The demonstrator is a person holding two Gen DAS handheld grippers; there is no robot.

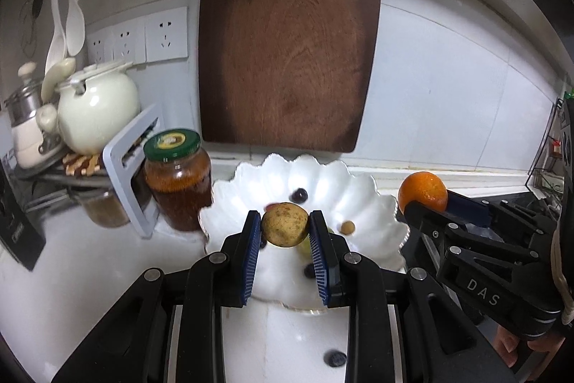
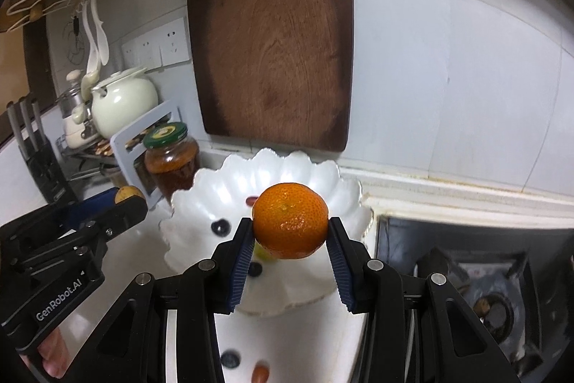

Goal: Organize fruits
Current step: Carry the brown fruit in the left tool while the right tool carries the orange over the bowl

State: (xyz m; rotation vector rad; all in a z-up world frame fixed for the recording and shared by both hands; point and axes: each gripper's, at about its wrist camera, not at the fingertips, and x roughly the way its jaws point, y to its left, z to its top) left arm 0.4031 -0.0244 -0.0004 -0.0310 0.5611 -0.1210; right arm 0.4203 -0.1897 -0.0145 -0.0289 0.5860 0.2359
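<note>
Left tongs (image 1: 285,228) gripping yellowish fruit (image 1: 285,224), right tongs (image 2: 290,236) clamping orange (image 2: 290,220), stove burner (image 2: 497,311) only in right view.

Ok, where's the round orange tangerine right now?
The round orange tangerine sits clamped in the right gripper, centre of the right wrist view, above the white scalloped plate.
</note>
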